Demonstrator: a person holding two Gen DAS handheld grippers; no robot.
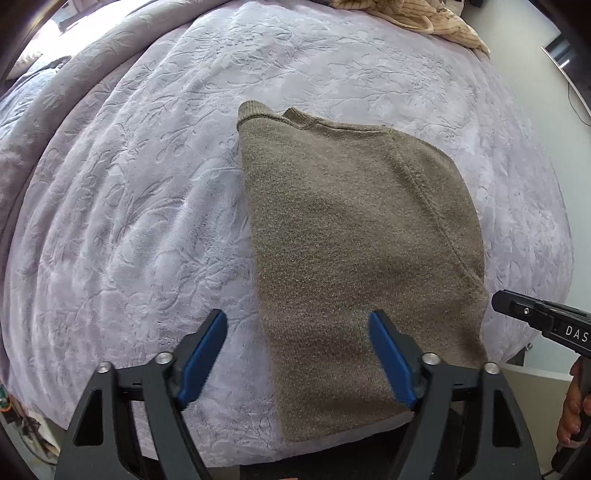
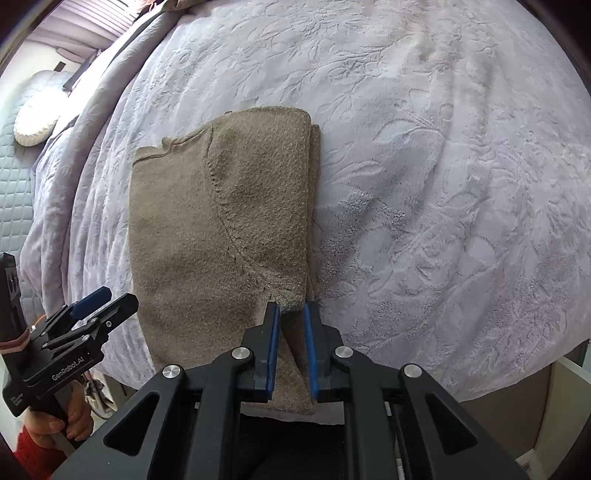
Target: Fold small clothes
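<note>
A small olive-brown knit sweater (image 1: 354, 236) lies folded lengthwise on the bed, collar at the far end; it also shows in the right wrist view (image 2: 221, 236). My left gripper (image 1: 297, 317) is open wide and empty, hovering over the sweater's near left edge; it appears from the side in the right wrist view (image 2: 107, 299). My right gripper (image 2: 291, 308) has its jaws nearly closed around a fold of fabric at the sweater's near right edge, by the sleeve cuff. Its body shows in the left wrist view (image 1: 543, 317).
A lilac embossed plush blanket (image 1: 147, 184) covers the bed. A cream knit garment (image 1: 417, 18) lies at the far end. The bed's near edge runs just below the sweater hem. A quilted grey panel and a white cushion (image 2: 35, 118) stand at the left.
</note>
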